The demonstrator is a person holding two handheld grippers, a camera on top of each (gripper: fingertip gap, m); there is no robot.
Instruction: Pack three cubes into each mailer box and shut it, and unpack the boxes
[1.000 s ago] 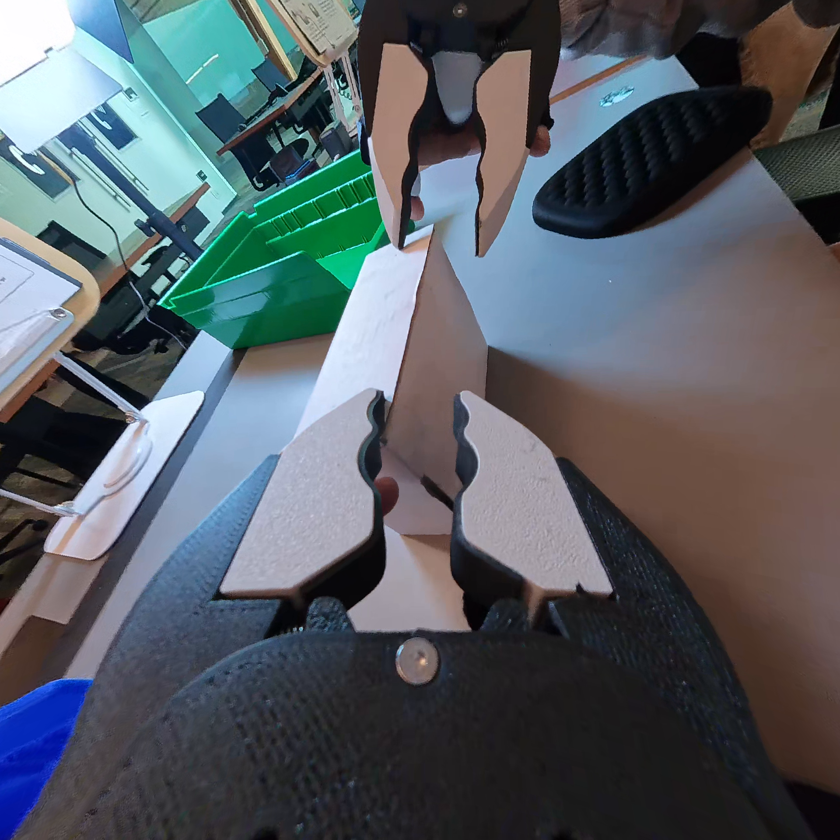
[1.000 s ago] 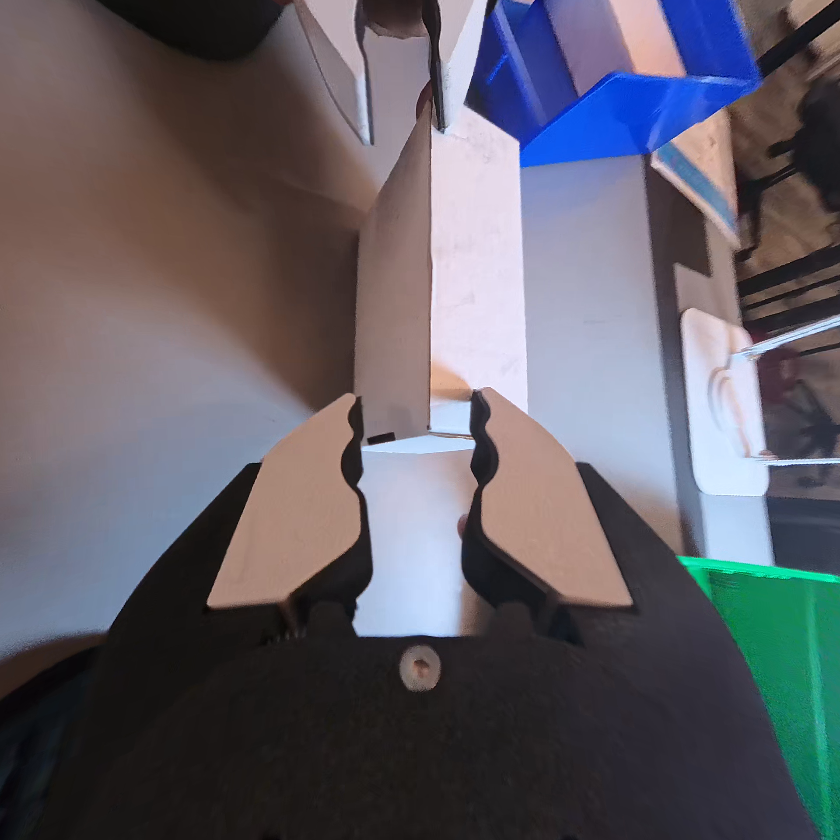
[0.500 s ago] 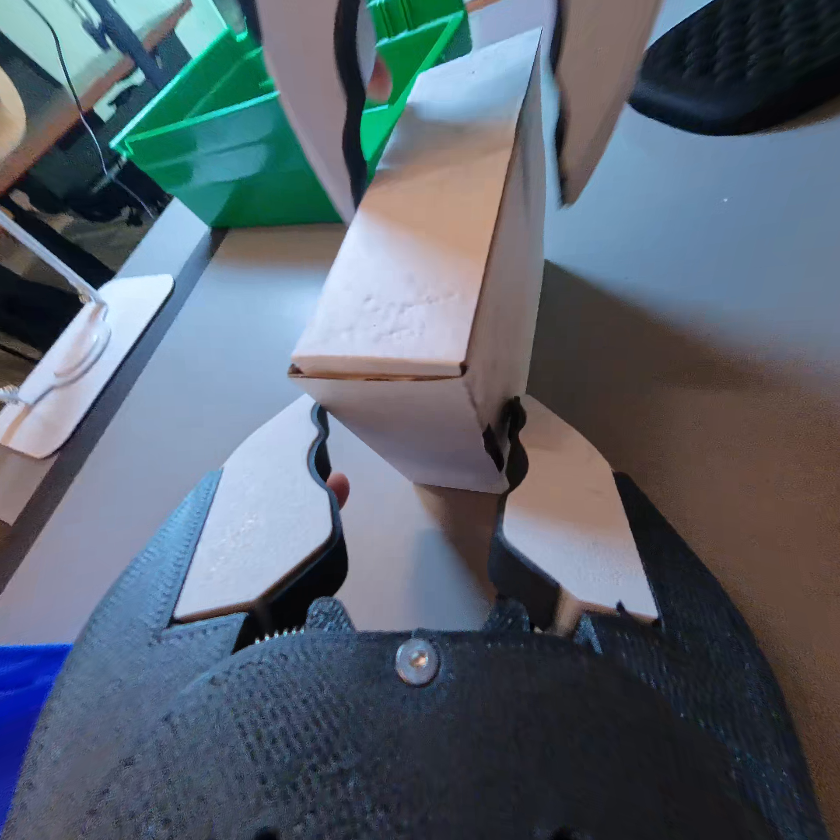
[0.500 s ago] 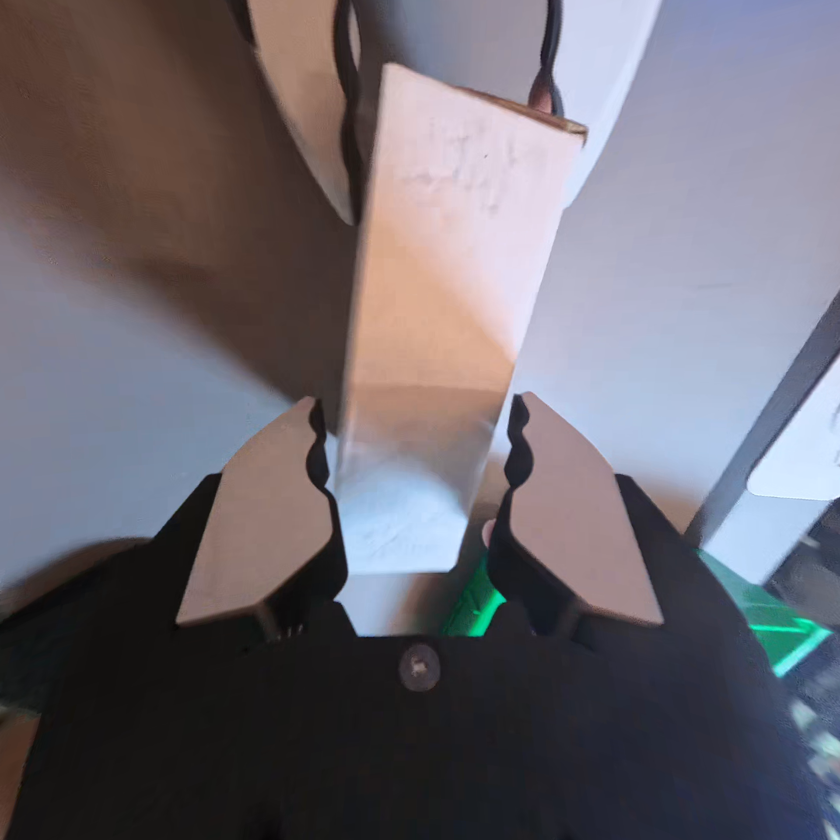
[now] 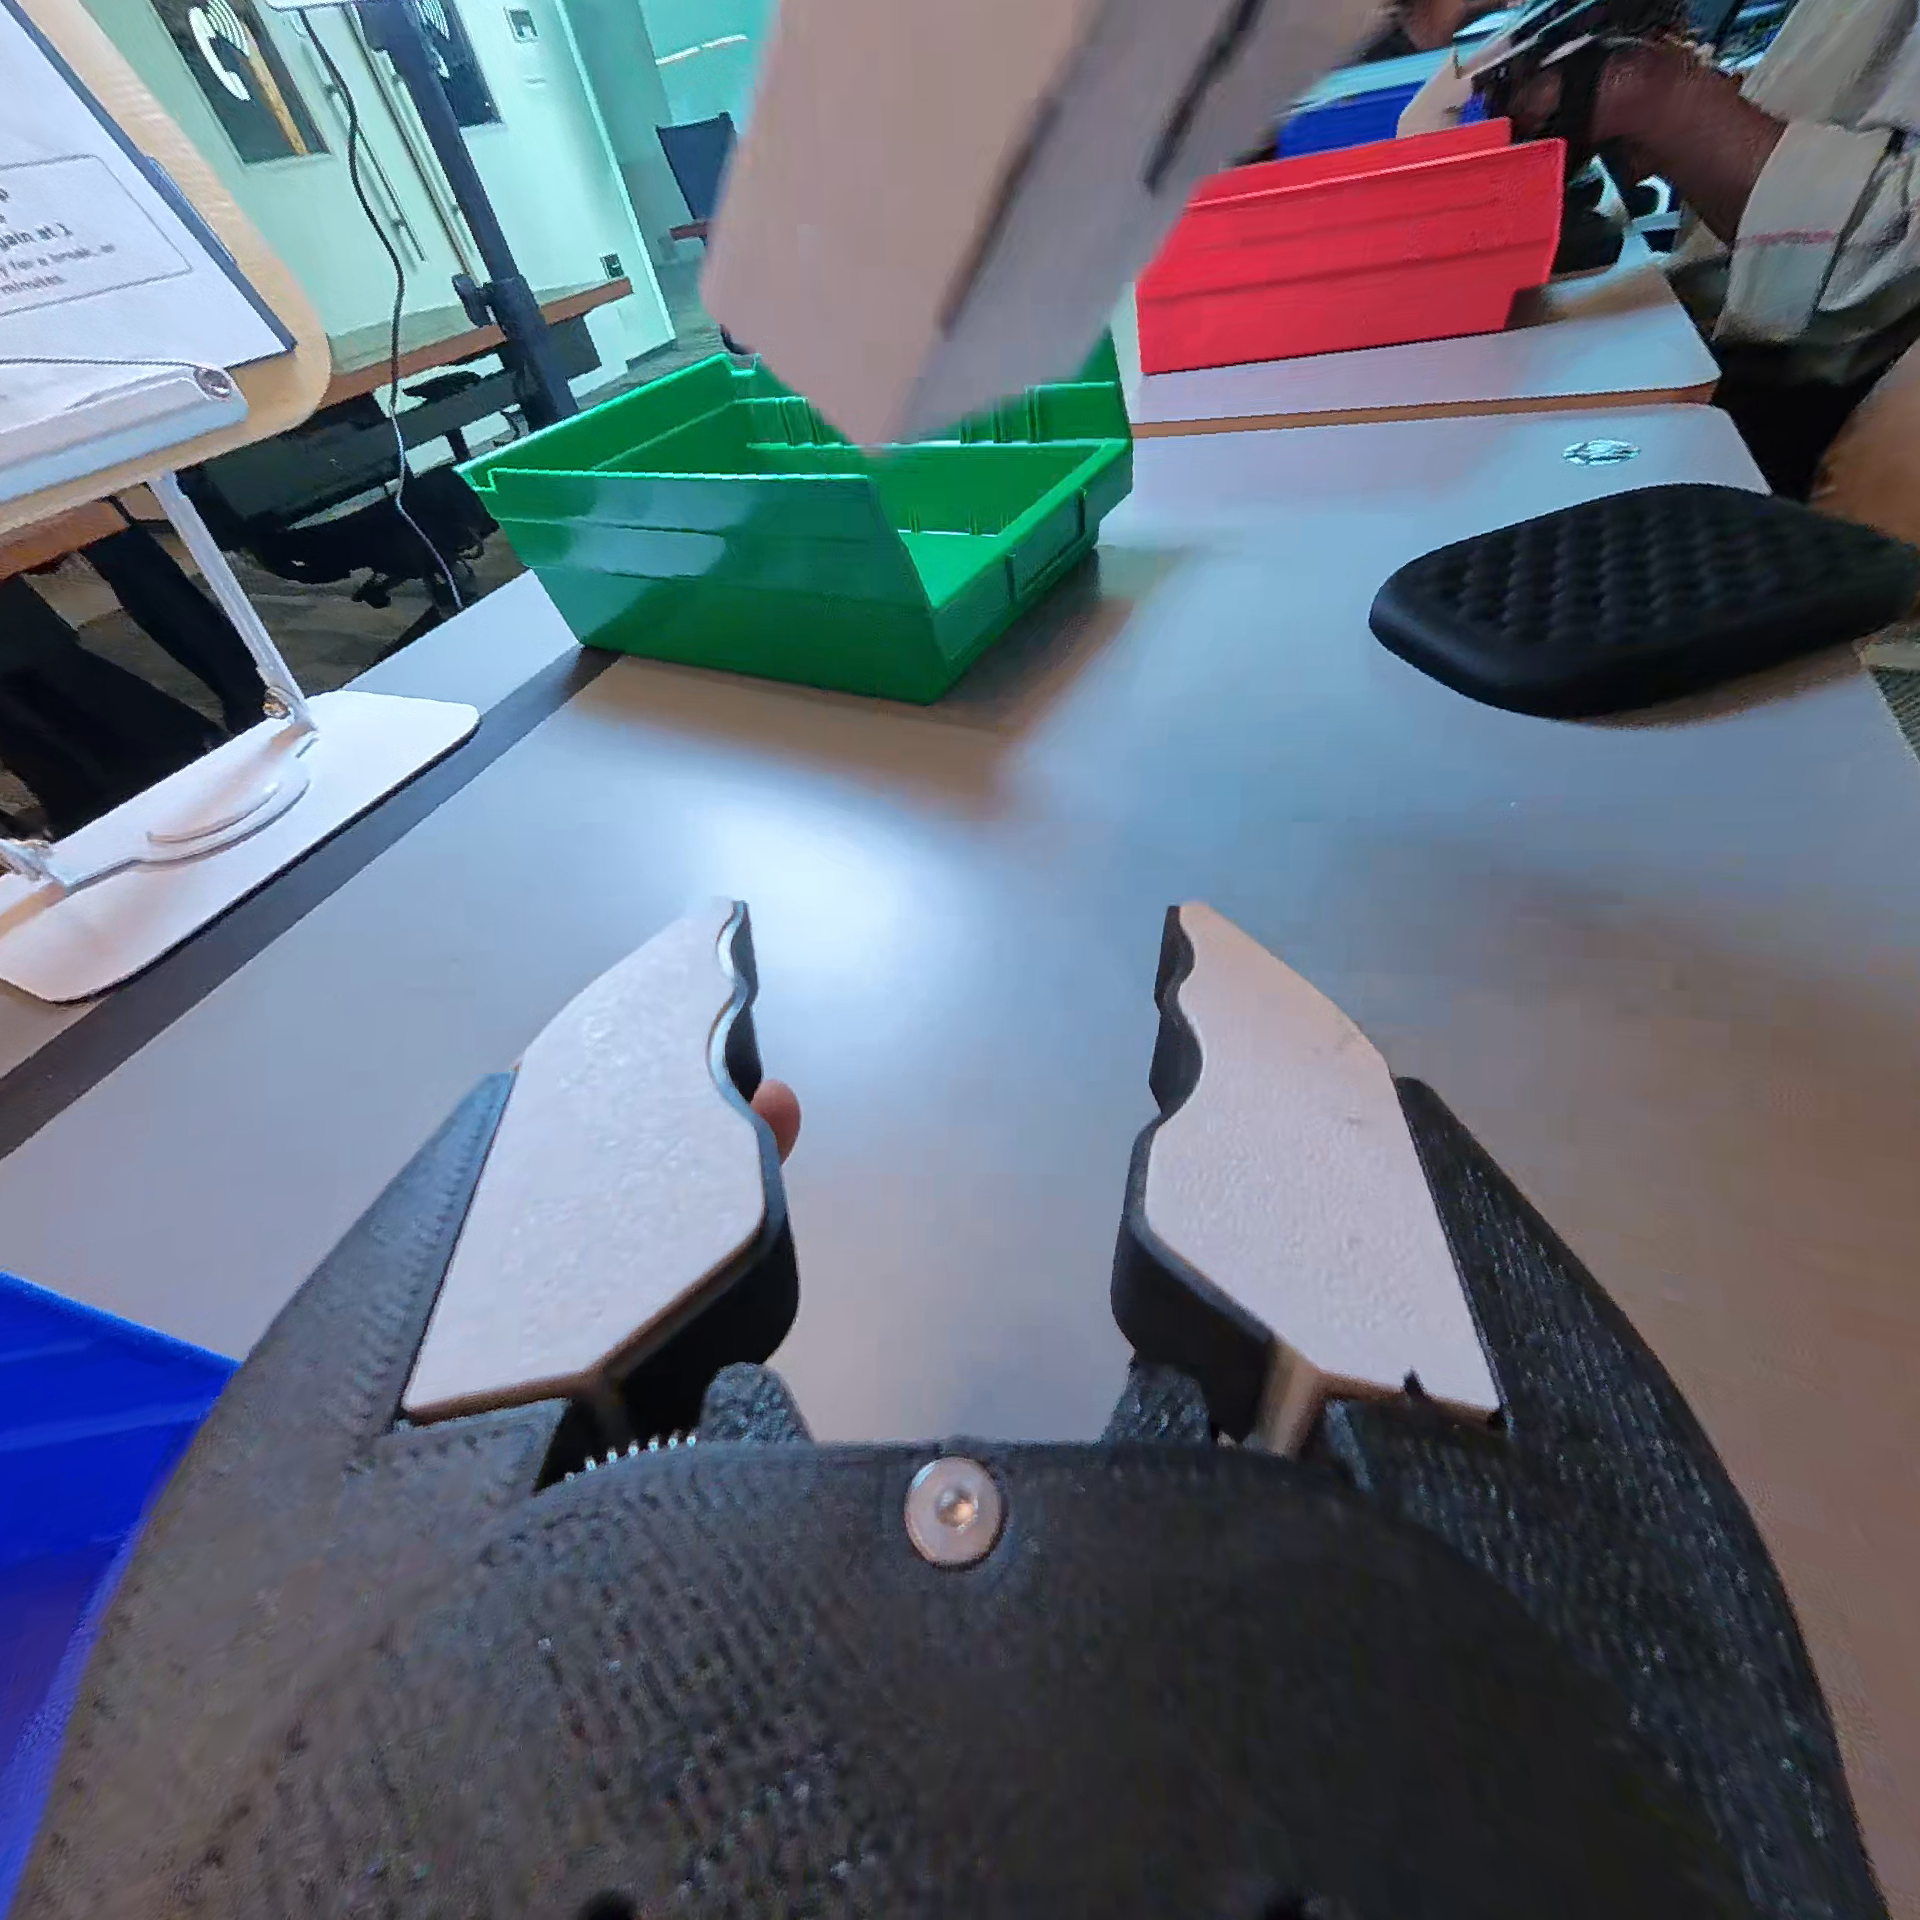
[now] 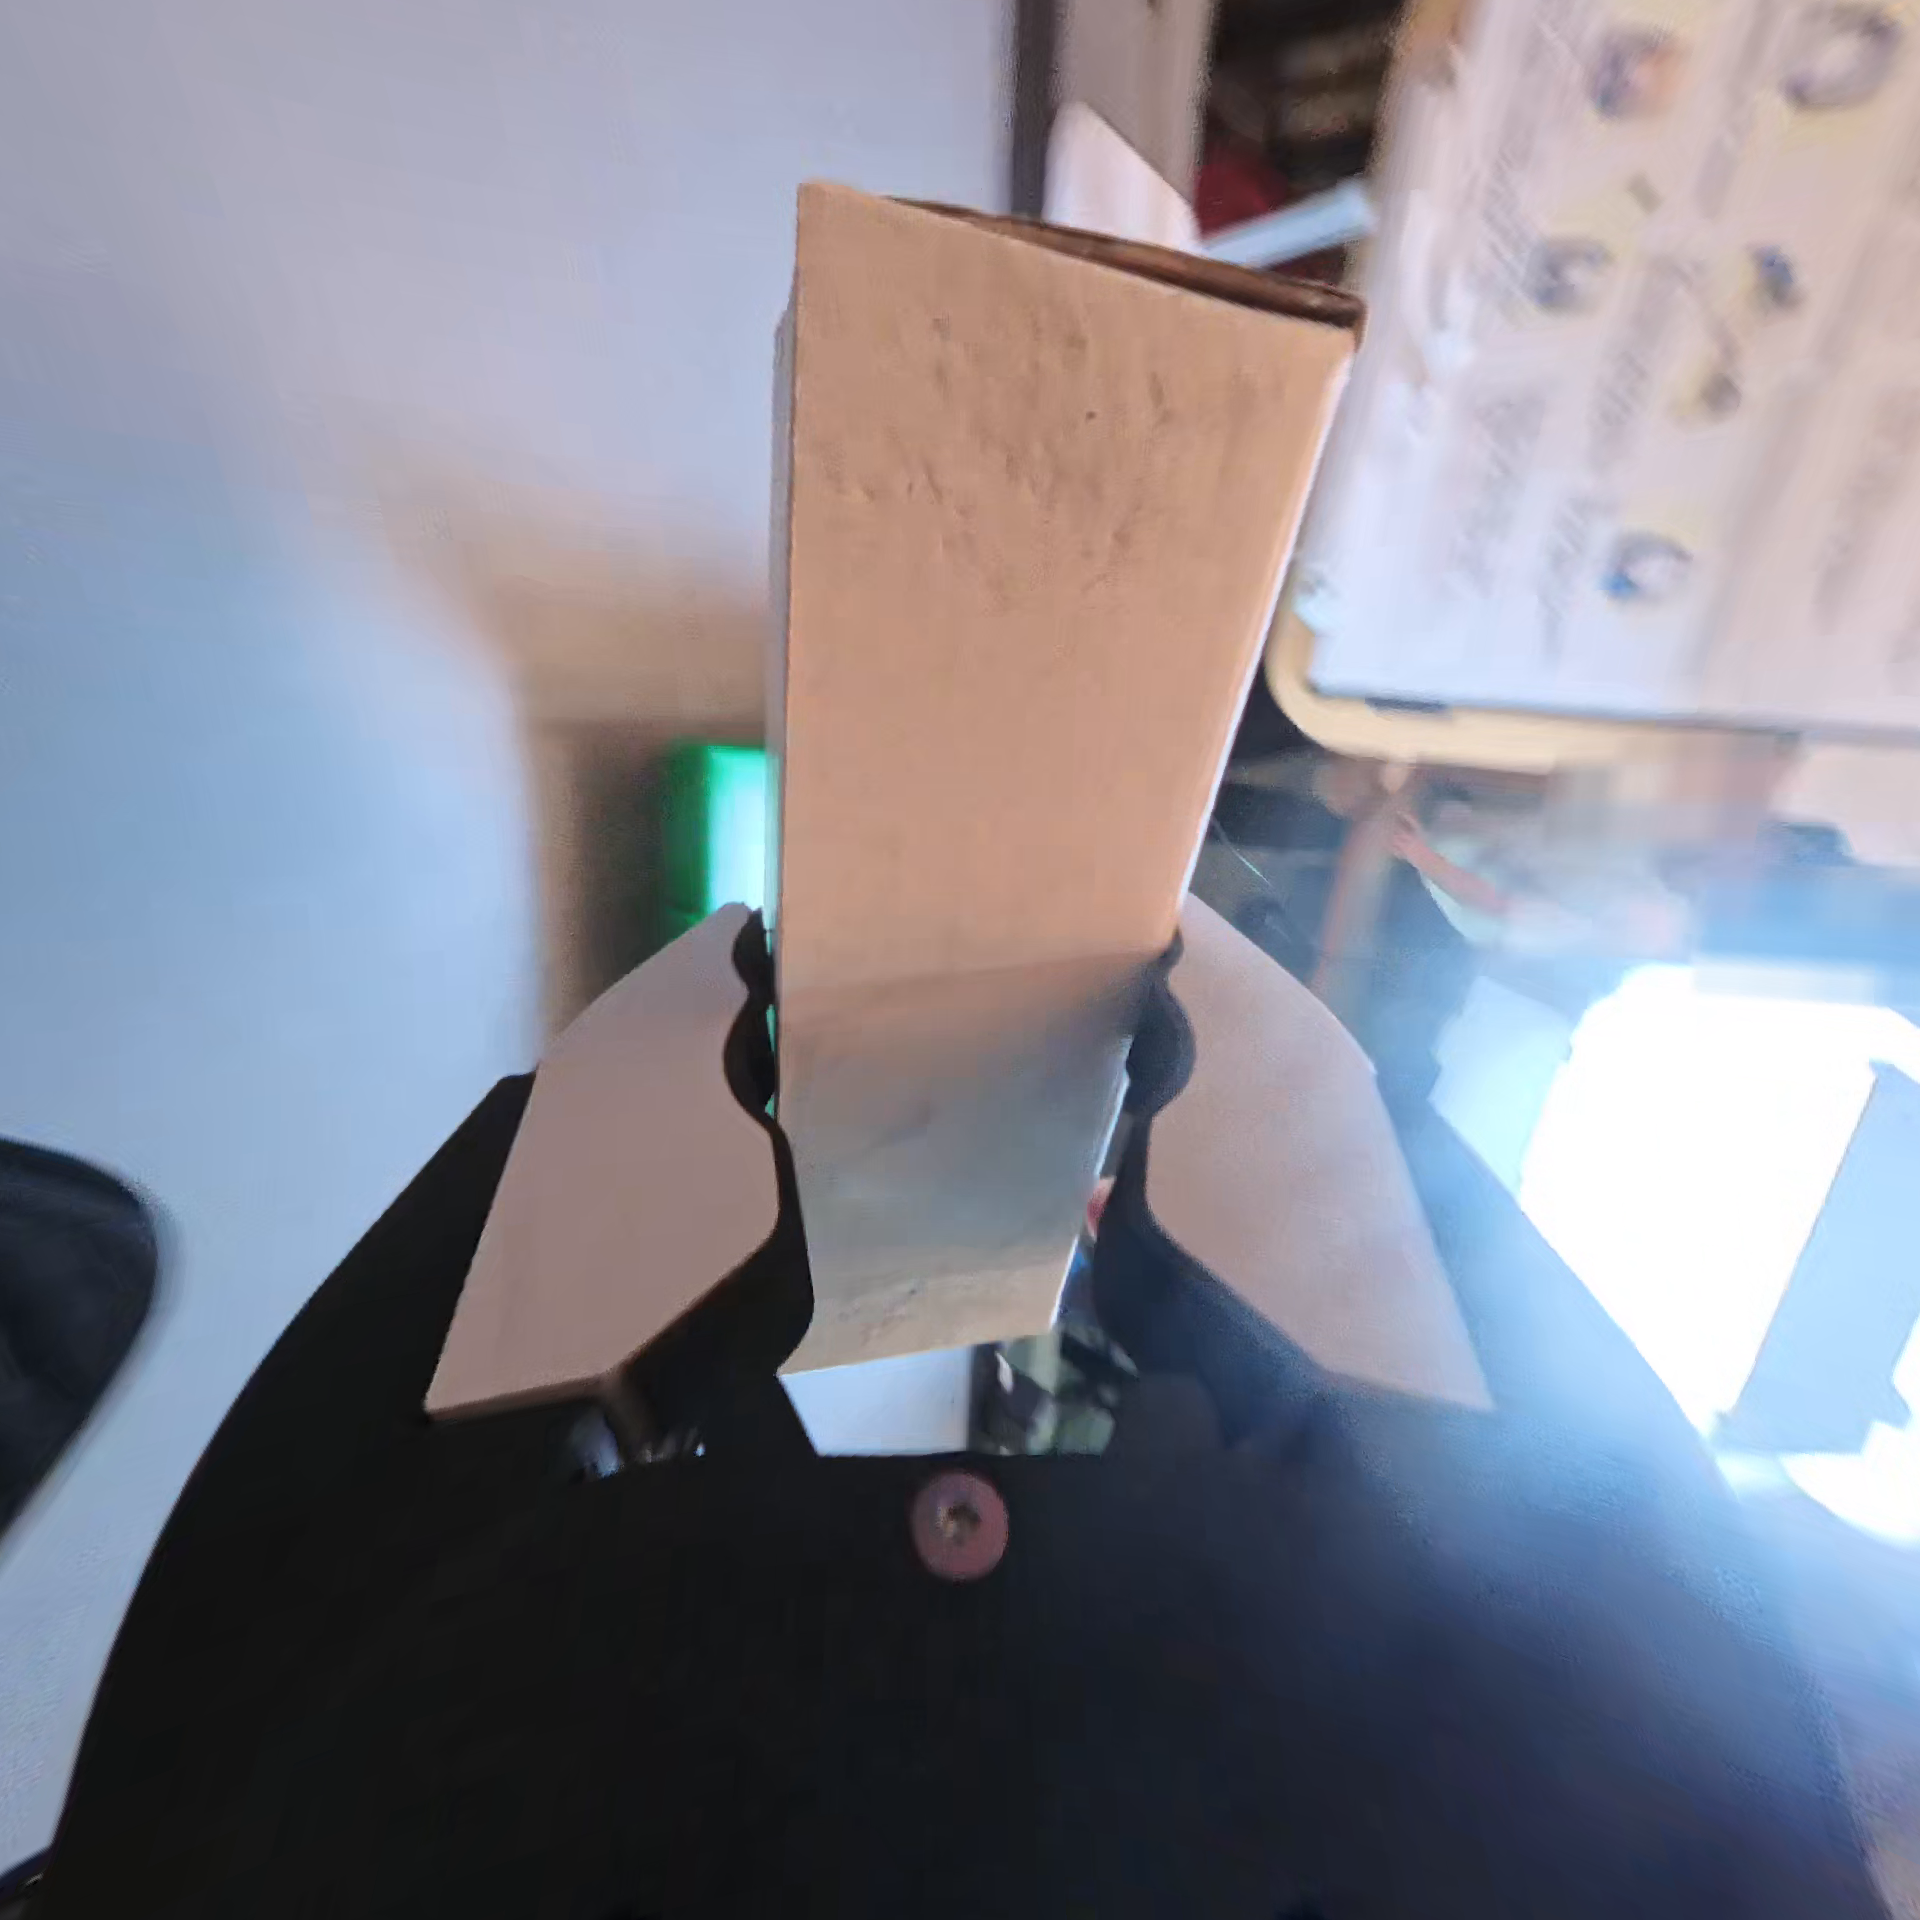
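Observation:
My right gripper (image 6: 961, 935) is shut on a closed white mailer box (image 6: 1018, 623) and holds it in the air by one end. In the left wrist view the same box (image 5: 935, 187) shows blurred, hanging above the green bin (image 5: 810, 540). My left gripper (image 5: 956, 935) is open and empty, low over the grey table (image 5: 1143, 831). No cubes are in view.
A black padded rest (image 5: 1642, 603) lies at the right of the table. A red bin (image 5: 1351, 249) stands on the table behind. A blue bin (image 5: 94, 1455) is at my near left. A white stand with a clipboard (image 5: 208, 810) sits off the left edge. A person's arm (image 5: 1766, 156) shows at the far right. The tips of one gripper are about 25 cm away from the tips of the other.
My left gripper let go of the box and drew back, jaws wider. My right gripper lifted the box off the table and carried it over the green bin.

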